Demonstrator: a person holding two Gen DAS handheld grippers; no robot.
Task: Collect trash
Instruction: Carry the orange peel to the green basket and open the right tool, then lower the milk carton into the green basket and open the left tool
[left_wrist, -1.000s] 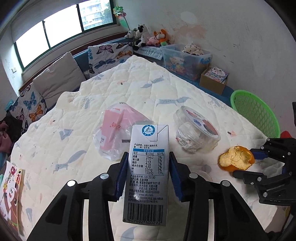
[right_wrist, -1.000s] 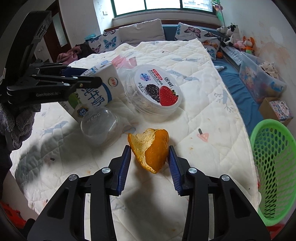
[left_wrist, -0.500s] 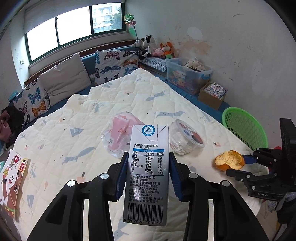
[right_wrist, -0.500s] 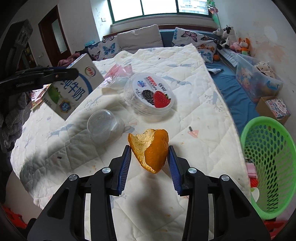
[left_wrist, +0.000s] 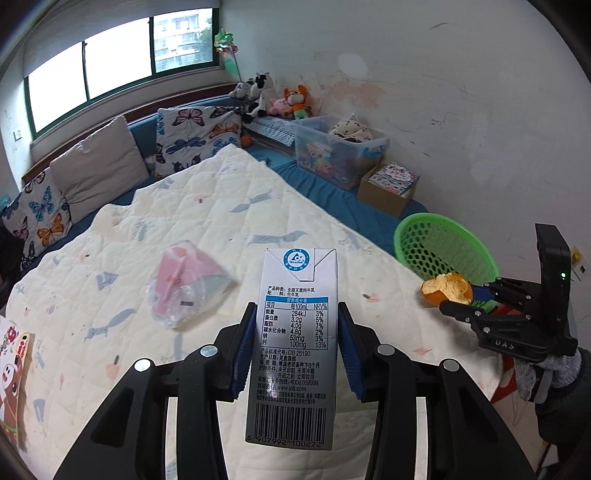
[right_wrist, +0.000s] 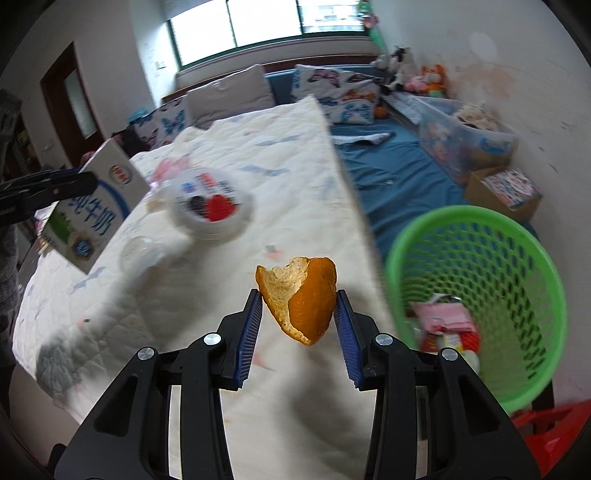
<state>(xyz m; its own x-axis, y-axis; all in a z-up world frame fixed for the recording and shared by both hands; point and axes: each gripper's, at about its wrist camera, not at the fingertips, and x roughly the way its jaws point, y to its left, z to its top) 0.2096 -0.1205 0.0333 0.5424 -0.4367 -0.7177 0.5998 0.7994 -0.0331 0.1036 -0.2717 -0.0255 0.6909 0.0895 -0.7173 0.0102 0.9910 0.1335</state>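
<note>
My left gripper (left_wrist: 297, 314) is shut on a white and blue milk carton (left_wrist: 295, 343), held upright above the quilted bed (left_wrist: 221, 206). The same milk carton (right_wrist: 92, 214) shows at the left of the right wrist view. My right gripper (right_wrist: 298, 306) is shut on a piece of orange peel (right_wrist: 301, 295), lifted over the bed's right edge. From the left wrist view the orange peel (left_wrist: 447, 288) hangs in front of the green basket (left_wrist: 443, 247). The green basket (right_wrist: 480, 280) stands on the floor to the right and holds some wrappers.
On the bed lie a pink packet in clear plastic (left_wrist: 184, 284), a round yoghurt tub (right_wrist: 210, 203) and a clear plastic lid (right_wrist: 138, 251). Pillows (left_wrist: 96, 173) line the far end. A clear storage bin (left_wrist: 340, 147) and a cardboard box (left_wrist: 391, 184) sit by the wall.
Both grippers have risen and swung to the right with their loads. The basket has come much closer in the right wrist view, and the yoghurt tub has slid left behind the peel.
</note>
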